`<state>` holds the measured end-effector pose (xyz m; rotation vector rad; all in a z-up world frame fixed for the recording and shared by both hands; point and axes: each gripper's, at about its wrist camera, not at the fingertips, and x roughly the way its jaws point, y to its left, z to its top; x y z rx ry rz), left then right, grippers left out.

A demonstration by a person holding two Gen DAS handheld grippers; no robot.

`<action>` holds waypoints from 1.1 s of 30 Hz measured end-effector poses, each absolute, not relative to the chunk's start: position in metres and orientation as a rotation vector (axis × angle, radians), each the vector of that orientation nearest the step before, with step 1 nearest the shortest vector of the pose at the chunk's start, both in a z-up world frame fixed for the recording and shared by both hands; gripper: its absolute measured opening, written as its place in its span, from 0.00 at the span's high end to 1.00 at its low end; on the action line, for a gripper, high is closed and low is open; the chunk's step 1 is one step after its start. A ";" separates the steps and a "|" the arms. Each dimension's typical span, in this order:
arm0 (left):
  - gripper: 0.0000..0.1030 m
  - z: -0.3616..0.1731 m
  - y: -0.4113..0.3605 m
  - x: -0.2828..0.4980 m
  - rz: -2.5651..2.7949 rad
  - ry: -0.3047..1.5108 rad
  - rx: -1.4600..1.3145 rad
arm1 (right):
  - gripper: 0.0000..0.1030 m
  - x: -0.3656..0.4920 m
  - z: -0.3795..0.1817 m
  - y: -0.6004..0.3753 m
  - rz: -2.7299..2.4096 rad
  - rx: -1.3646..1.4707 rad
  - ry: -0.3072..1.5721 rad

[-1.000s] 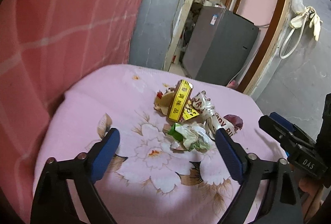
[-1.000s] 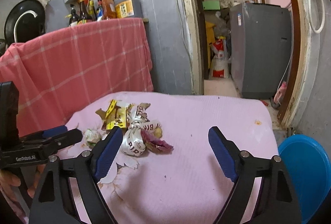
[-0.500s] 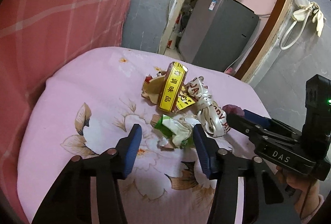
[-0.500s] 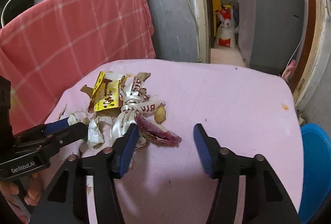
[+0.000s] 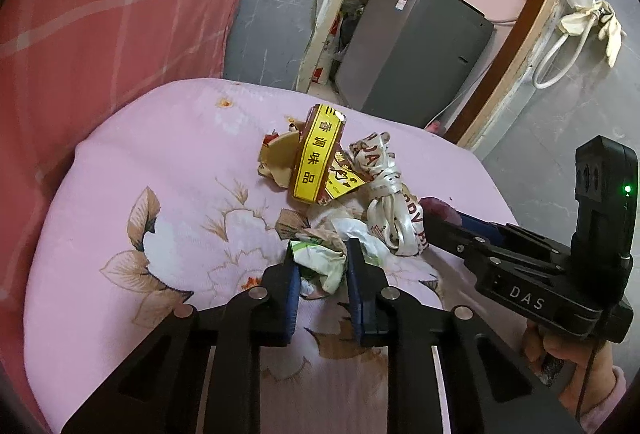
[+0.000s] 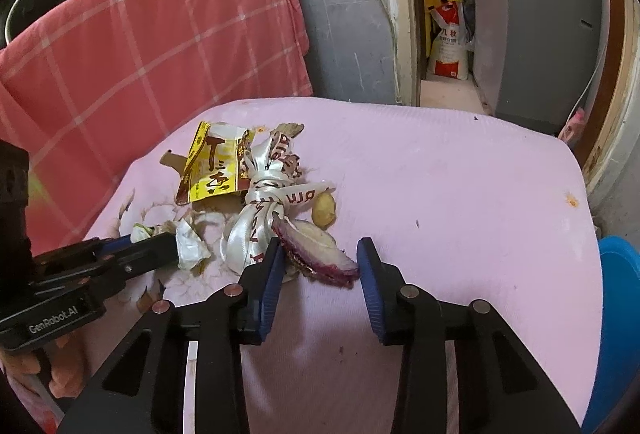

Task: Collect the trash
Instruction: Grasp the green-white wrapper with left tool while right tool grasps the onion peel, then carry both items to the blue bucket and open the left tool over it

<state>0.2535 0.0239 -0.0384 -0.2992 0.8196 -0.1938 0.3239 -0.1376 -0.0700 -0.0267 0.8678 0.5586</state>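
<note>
A heap of trash lies on the pink flowered cloth: a yellow packet, a knotted white ribbon and torn paper. My left gripper is closing, and its blue pads press a crumpled green-and-white wrapper at the heap's near edge. In the right wrist view, my right gripper is closing around a purple onion slice, which fills the gap from pad to pad. A yellowish peel piece lies just behind the slice. The two grippers work side by side on the heap.
A blue bin stands below the cloth's right edge. A red checked cloth hangs close behind on the left, with bottles above it. A grey appliance stands in the doorway beyond. The right half of the pink cloth is bare.
Both grippers have gone from wide open to nearly closed. The left dipped onto the crumpled wrapper. The right came down and forward onto the onion slice.
</note>
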 end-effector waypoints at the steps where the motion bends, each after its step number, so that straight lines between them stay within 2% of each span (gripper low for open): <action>1: 0.84 -0.038 0.025 0.252 -0.194 0.818 -0.300 | 0.67 0.324 -0.070 -0.139 0.560 -0.020 0.868; 10: 0.85 -0.022 0.019 0.235 -0.195 0.766 -0.263 | 0.67 0.295 -0.062 -0.154 0.563 0.015 0.788; 17: 0.85 -0.009 0.009 0.222 -0.201 0.646 -0.251 | 0.67 0.263 -0.036 -0.171 0.532 0.028 0.619; 33: 0.85 0.061 -0.050 0.208 -0.268 0.307 -0.182 | 0.67 0.214 0.049 -0.224 0.352 0.039 0.248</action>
